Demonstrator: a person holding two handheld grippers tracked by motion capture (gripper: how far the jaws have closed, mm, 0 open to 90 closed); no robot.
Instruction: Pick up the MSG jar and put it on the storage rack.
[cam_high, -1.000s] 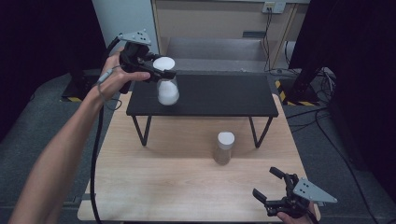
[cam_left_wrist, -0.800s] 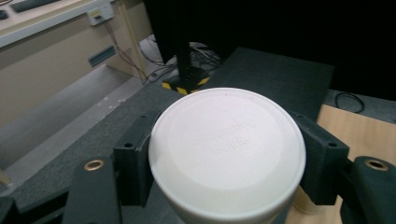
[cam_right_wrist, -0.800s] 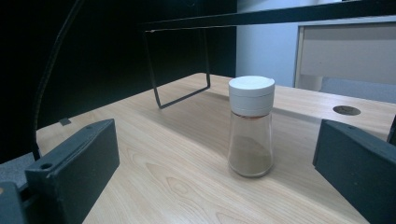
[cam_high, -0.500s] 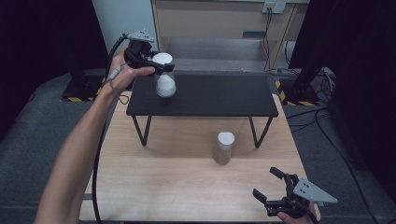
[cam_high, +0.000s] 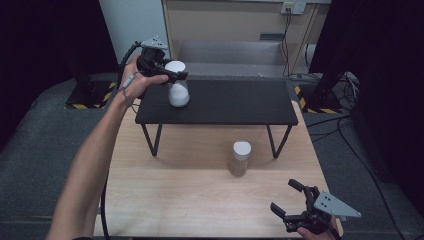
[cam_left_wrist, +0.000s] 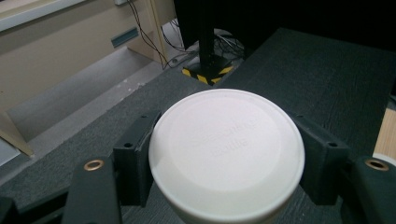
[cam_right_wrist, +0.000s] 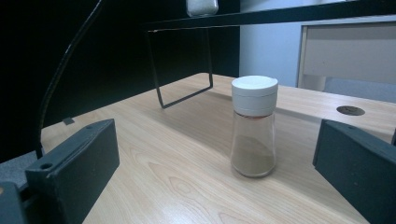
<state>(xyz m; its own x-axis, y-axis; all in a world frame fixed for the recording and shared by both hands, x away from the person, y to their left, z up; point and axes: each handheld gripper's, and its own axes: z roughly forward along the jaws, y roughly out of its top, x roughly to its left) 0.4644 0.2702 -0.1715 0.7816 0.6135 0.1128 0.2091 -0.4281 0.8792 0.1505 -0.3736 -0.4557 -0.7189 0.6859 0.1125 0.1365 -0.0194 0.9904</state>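
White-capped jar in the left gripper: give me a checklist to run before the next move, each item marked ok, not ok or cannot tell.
1. Left gripper fingers on both sides of the white cap: ok.
2. Jar of white powder over the black shelf, not past its edge: ok.
3. Jar base resting on the shelf: cannot tell.
4. Shelf around the jar free of other items: ok.
5. Right gripper open and apart from the brown-powder jar: ok.
6. Brown-powder jar upright on the wooden table: ok.
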